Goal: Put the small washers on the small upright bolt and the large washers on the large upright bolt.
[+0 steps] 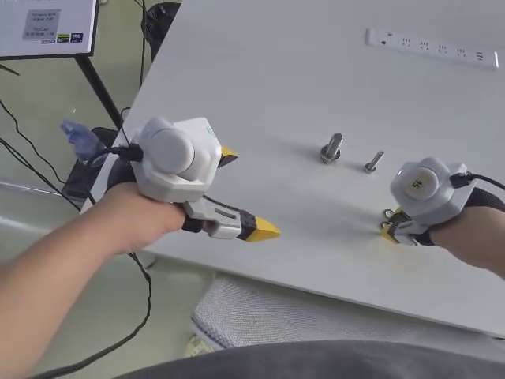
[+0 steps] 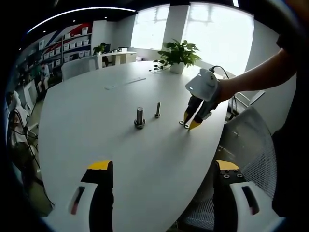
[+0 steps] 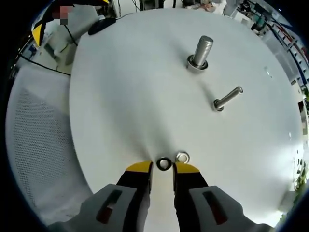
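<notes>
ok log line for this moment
left gripper: jaws open, over near table edge | right gripper: jaws narrow, tips at dark washer and silver washer, grip unclear | large bolt, small bolt: upright

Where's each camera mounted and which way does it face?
Head view: on the headset, looking forward-down at the table; both forearms, left tongs, right tongs show.
Left gripper view: on left tongs, facing across toward large bolt, small bolt, right tongs; own jaws wide apart.
Right gripper view: on right tongs, tilted down at two washers by its own jaw tips.
Shared: all three see both bolts.
</notes>
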`<action>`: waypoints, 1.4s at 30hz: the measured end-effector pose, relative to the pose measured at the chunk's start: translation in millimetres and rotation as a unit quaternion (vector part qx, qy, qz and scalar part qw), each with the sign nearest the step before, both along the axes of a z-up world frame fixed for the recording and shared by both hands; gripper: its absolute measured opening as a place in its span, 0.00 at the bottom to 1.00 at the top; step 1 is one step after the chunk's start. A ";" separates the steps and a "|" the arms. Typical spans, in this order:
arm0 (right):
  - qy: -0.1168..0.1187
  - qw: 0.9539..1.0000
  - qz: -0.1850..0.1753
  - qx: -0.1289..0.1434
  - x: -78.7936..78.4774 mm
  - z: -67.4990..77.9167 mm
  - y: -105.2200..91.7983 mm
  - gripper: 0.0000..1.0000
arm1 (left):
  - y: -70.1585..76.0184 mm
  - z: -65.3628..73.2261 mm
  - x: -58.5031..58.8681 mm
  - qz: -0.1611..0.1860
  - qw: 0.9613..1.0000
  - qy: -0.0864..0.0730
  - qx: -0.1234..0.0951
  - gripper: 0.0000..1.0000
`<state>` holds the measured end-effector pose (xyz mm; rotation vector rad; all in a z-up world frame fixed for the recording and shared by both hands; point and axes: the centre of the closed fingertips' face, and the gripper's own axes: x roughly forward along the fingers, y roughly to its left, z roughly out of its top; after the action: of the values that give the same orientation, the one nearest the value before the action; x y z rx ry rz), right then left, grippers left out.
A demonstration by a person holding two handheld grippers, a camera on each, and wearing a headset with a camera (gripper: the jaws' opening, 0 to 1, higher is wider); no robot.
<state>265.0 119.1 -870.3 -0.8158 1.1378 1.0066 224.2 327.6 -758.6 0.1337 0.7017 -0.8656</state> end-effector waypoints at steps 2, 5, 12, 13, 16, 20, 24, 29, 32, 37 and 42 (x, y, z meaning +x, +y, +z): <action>-0.001 1.000 0.000 0.000 -0.1 0.0 0.5 0.16 | -0.3 0.0 -0.5 0.001 1.000 0.000 -0.003 0.85; -0.002 1.000 -0.006 0.003 1.0 -0.2 0.8 0.15 | -0.1 -0.9 -2.0 0.002 1.000 0.001 -0.004 0.85; 0.001 1.000 -0.006 0.001 1.8 -0.2 0.8 0.15 | 0.2 -1.5 -4.6 0.002 1.000 0.002 -0.006 0.84; 0.001 1.000 -0.004 0.001 1.6 -0.2 0.8 0.15 | 0.3 -1.7 -4.7 0.002 1.000 0.002 -0.006 0.84; 0.002 1.000 0.007 0.005 1.4 -0.2 0.6 0.15 | 0.6 -2.3 -4.9 0.002 1.000 0.002 -0.006 0.84; 0.002 1.000 0.021 0.006 0.9 -0.1 0.6 0.15 | 1.7 -1.7 -4.4 0.004 1.000 0.001 -0.008 0.83; 0.007 0.999 0.031 0.009 0.6 -0.4 0.8 0.15 | 2.2 -2.3 -5.8 0.005 1.000 0.002 -0.008 0.83; 0.013 0.999 0.040 0.015 -1.7 -0.1 1.2 0.18 | 0.9 -2.5 -8.2 0.004 1.000 0.003 -0.008 0.83; 0.009 0.999 0.044 0.017 -0.8 -0.1 0.6 0.16 | -0.4 -2.7 -8.7 0.003 1.000 0.003 -0.007 0.83; 0.012 0.998 0.058 0.019 -1.4 0.4 0.4 0.16 | -2.0 -2.2 -8.9 0.001 1.000 0.003 -0.004 0.81; 0.013 0.997 0.071 0.018 -1.2 0.4 0.1 0.15 | -2.9 -2.6 -9.7 0.003 1.000 0.005 -0.004 0.81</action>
<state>263.9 119.2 -870.0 -0.8657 1.0939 1.1546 214.5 324.7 -761.3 0.1200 0.7071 -0.8644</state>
